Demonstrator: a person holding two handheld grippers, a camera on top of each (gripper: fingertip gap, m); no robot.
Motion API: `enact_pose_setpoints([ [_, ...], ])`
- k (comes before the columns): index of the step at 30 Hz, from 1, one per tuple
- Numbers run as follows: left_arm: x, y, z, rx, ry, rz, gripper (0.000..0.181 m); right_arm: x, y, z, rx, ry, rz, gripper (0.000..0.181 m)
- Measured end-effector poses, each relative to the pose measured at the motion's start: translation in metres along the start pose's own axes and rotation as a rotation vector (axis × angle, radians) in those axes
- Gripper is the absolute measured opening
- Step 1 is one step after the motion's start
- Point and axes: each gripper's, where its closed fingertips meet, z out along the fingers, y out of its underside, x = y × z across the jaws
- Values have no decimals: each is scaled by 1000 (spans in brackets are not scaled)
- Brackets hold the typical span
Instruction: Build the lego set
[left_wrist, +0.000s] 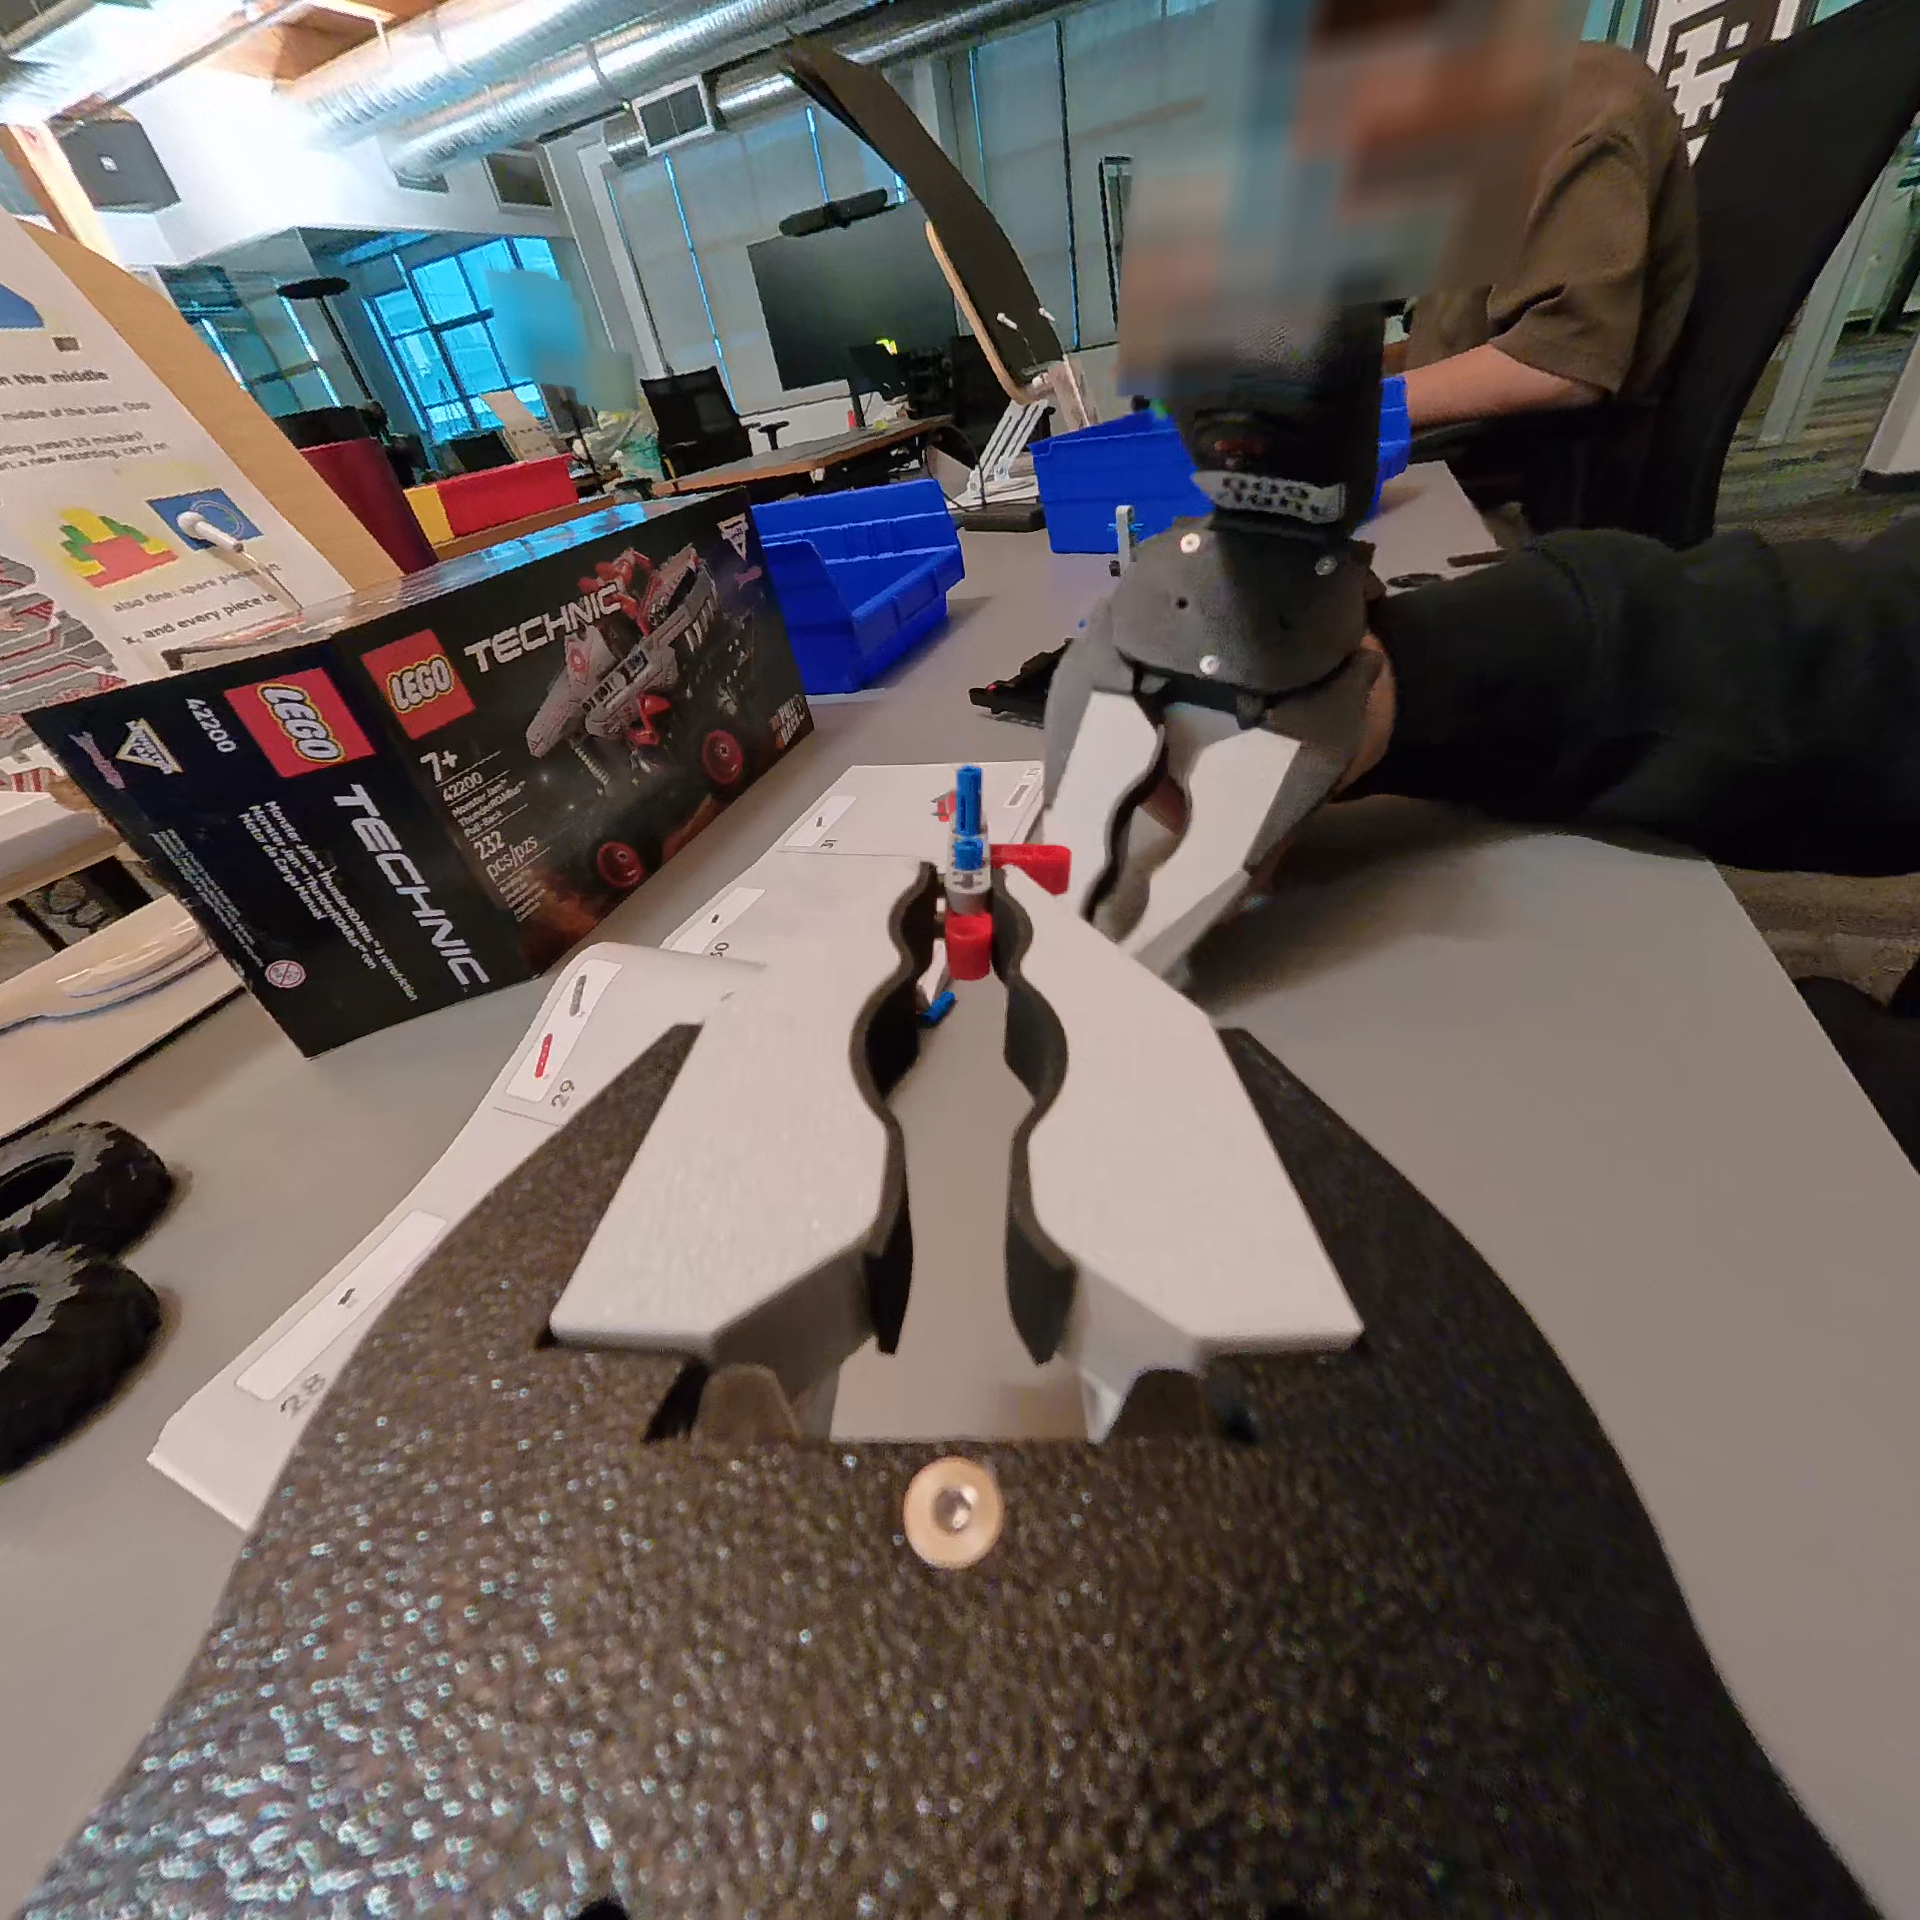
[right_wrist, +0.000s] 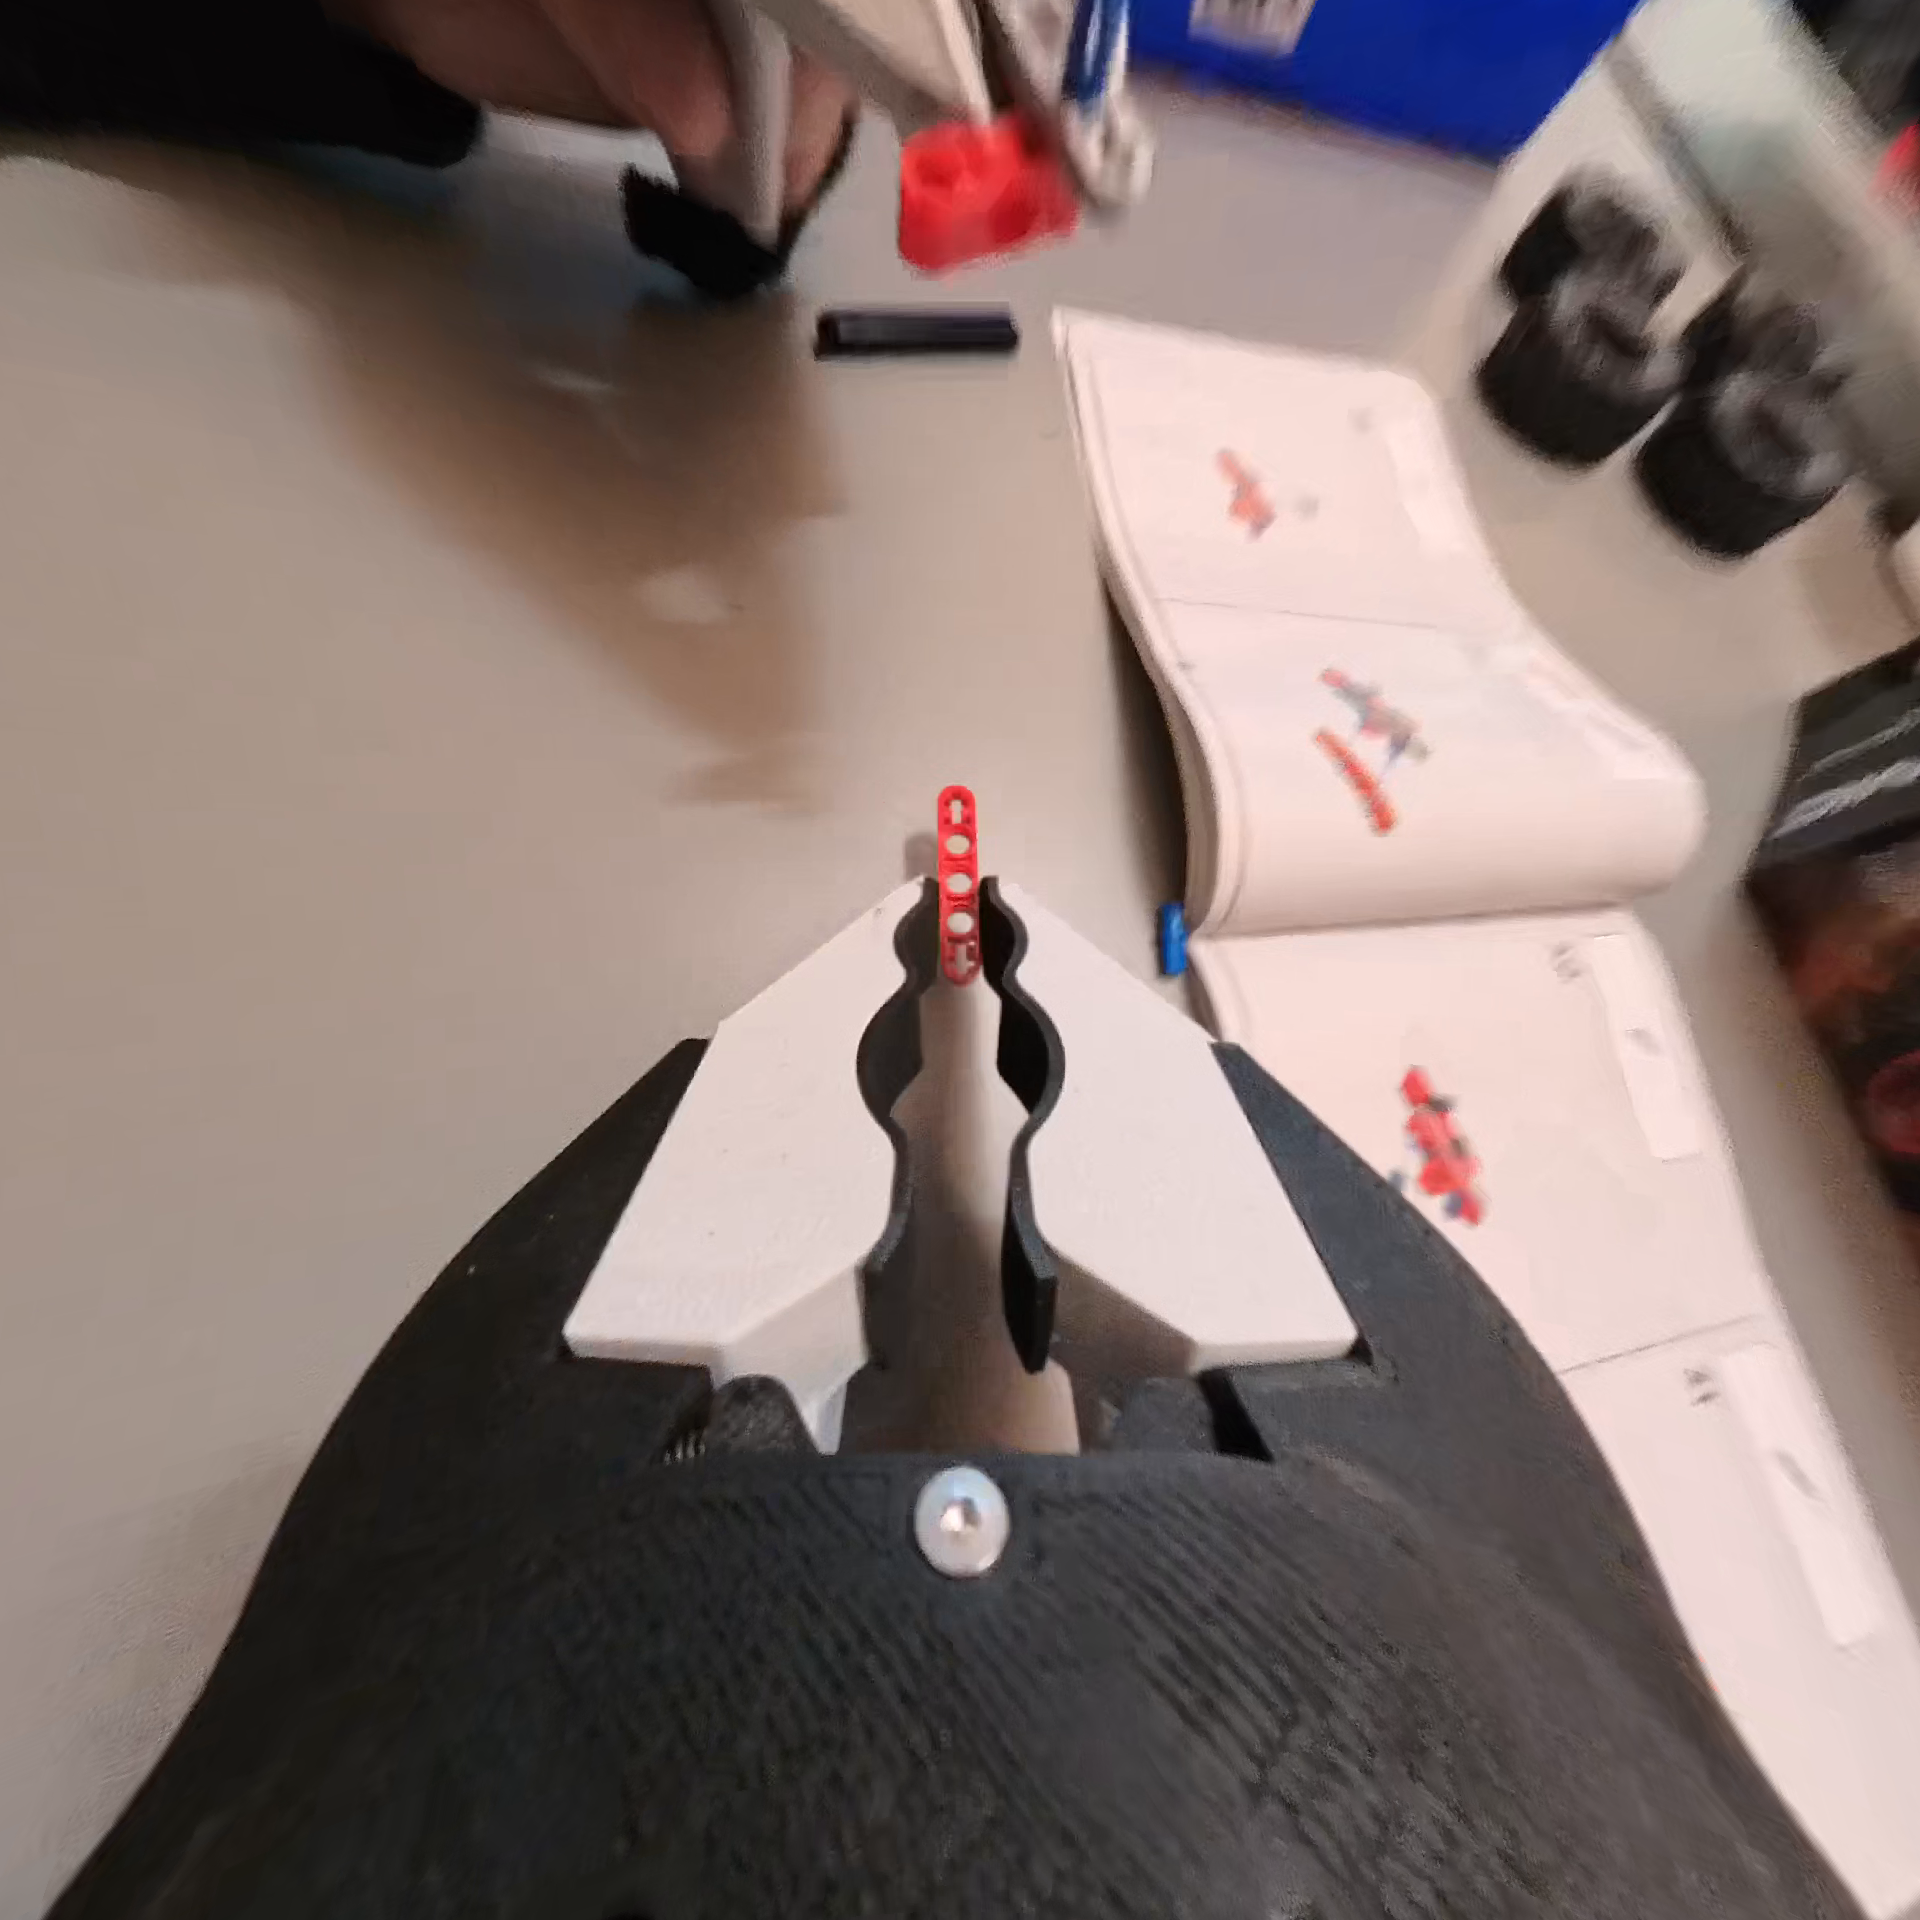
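My left gripper is shut on a small lego assembly of blue pins, a grey piece and red connectors, held upright above the open instruction booklet. In the right wrist view, the assembly shows blurred at the top. My right gripper is shut on a thin red beam with a row of holes, held upright above the grey table. The right gripper also shows in the left wrist view, pointing down just right of the assembly, with a small gap between them.
The lego box stands left of the booklet. Black tyres lie at the left edge and show in the right wrist view. A black piece and a blue pin lie on the table. Blue bins and a seated person are behind.
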Motion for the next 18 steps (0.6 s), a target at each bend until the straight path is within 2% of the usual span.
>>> enact_pose_setpoints([
  [2,4,0,0,-1,18,11,6,4,-31,-15,204,27,-76,5],
  [3,6,0,1,-7,29,20,6,1,-48,-24,306,-18,-93,5],
  [5,8,4,2,-34,39,26,7,7,-69,-36,413,-58,-87,4],
  [10,-7,7,-5,-67,-38,40,7,17,-76,-35,332,-129,-217,5],
  [13,-11,15,-7,-112,-55,59,6,21,-91,-44,434,-105,-234,5],
  [18,6,20,0,-145,30,121,7,4,-96,-34,369,-52,-335,5],
])
